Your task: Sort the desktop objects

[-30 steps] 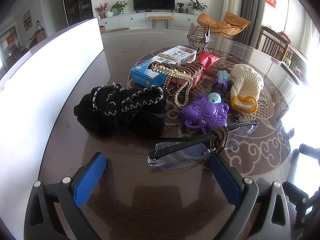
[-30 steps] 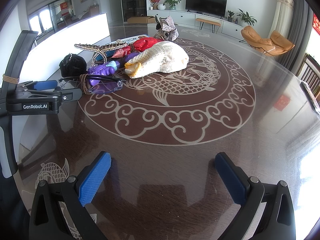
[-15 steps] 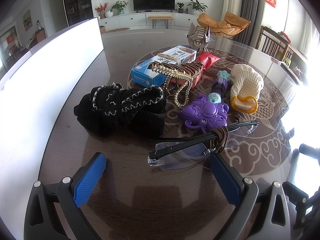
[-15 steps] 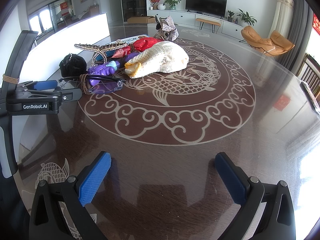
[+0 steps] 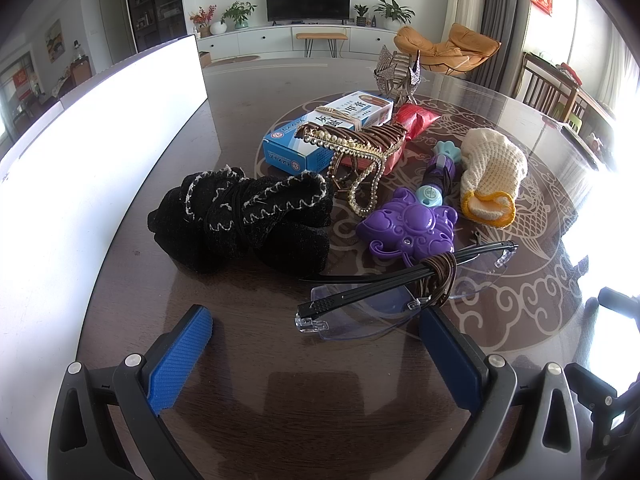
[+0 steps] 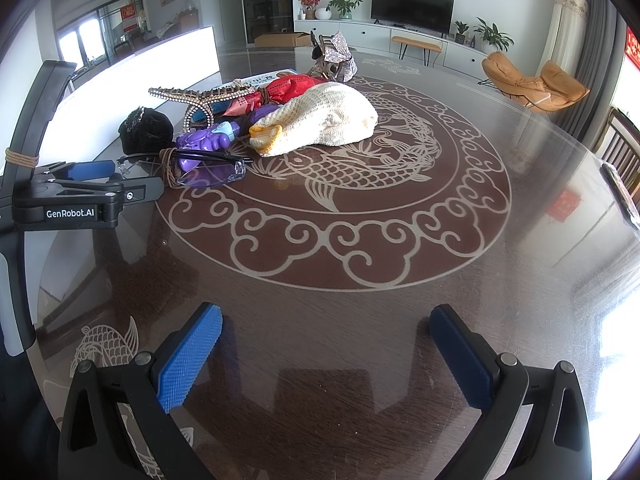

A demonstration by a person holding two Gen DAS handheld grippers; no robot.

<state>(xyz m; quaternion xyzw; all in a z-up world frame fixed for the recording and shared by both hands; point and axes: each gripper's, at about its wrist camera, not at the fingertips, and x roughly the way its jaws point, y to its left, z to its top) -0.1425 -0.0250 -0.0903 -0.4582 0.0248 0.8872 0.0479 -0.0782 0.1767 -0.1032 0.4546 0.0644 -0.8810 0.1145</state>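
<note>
A pile of small objects lies on the round glass-topped table (image 5: 280, 408). Nearest my left gripper (image 5: 316, 332) are clear glasses (image 5: 360, 316) with a brown cord wound round them. Behind them lie a black knitted bundle (image 5: 248, 220), a purple toy (image 5: 408, 228), a beaded hair clip (image 5: 352, 148), a blue and white box (image 5: 320, 132), a red packet (image 5: 416, 118) and a cream knitted glove (image 5: 490, 176). My left gripper is open, just short of the glasses. My right gripper (image 6: 326, 344) is open over bare table, well short of the glove (image 6: 320, 120) and glasses (image 6: 208, 172).
A long white box (image 5: 92, 168) runs along the table's left side. A silvery folded ornament (image 5: 396, 76) stands behind the pile. The left gripper's body (image 6: 76, 200) shows at the left of the right wrist view. Chairs stand beyond the table's far right edge.
</note>
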